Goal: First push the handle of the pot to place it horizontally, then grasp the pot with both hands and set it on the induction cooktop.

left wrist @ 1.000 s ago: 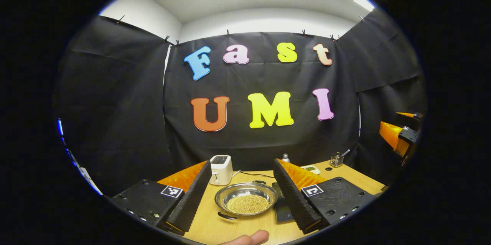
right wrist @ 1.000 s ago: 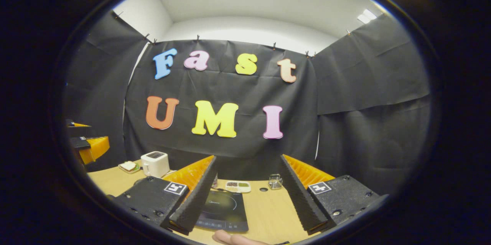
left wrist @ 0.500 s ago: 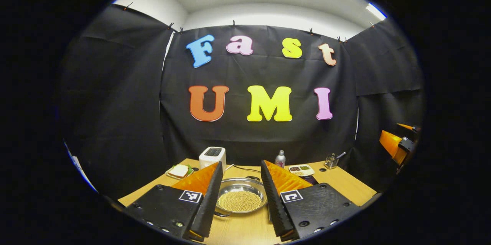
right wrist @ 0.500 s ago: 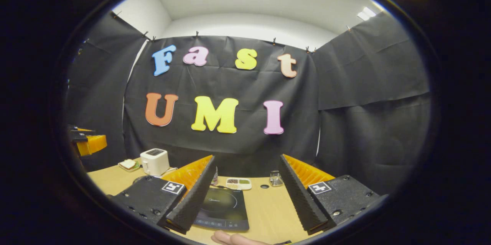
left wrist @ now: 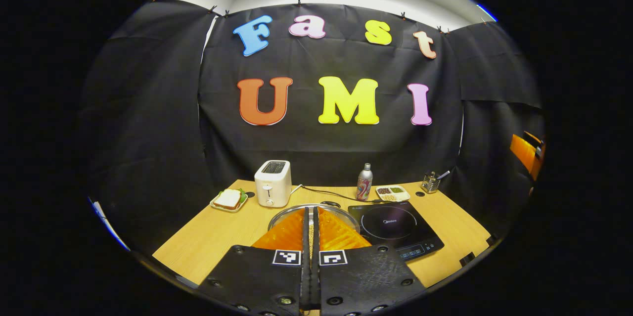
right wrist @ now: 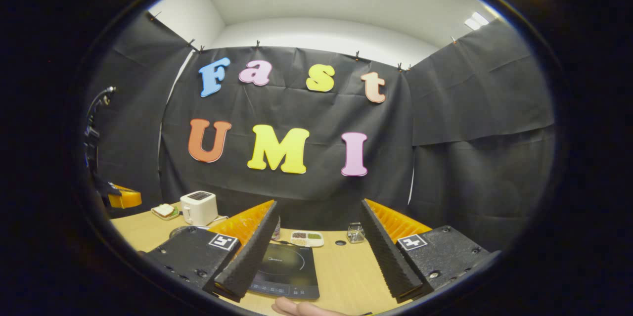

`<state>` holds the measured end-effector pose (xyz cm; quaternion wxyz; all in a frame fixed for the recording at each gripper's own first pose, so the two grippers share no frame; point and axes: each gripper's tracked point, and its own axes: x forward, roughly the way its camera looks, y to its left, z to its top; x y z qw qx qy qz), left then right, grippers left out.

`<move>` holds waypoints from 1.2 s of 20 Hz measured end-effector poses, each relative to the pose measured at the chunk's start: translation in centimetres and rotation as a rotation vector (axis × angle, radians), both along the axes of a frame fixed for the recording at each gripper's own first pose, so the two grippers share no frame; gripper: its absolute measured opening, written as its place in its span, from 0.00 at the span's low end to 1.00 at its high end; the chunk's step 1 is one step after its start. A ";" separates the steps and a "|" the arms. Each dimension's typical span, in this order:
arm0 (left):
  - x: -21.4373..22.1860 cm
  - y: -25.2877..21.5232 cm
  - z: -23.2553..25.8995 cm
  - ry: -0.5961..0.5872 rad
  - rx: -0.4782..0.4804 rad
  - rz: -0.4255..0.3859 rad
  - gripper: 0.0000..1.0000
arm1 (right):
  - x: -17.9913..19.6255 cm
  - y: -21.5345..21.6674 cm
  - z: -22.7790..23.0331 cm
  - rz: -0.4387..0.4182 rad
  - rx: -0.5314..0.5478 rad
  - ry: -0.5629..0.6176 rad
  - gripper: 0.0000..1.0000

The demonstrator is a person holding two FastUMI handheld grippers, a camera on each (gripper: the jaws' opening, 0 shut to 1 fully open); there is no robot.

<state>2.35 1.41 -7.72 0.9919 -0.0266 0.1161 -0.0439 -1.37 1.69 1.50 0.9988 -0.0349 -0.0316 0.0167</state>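
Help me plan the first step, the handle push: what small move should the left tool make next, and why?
Probably ease the left tool down and forward toward the pot until it reaches the handle. Its jaws are closed together, a shape suited to pushing, and it is lined up over the pot beside the induction cooktop. The handle is hidden behind the fingers, so go slowly. The right tool is open.

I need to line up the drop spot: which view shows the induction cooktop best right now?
The left gripper view: the induction cooktop lies whole and unblocked on the table, right of the shut left gripper. In the right gripper view its left edge hides behind a finger of the open right gripper.
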 end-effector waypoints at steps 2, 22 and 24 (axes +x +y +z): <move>0.4 0.2 -2.1 0.053 0.007 -0.010 0.00 | 0.0 0.0 -0.1 0.003 0.001 -0.001 1.00; 2.7 -2.6 -21.3 0.544 -0.097 -0.112 0.00 | 2.4 -0.8 -5.8 -0.009 0.003 0.094 1.00; 2.8 -3.0 -22.0 0.556 -0.085 -0.124 0.00 | 2.6 -0.8 -6.4 -0.009 0.000 0.102 1.00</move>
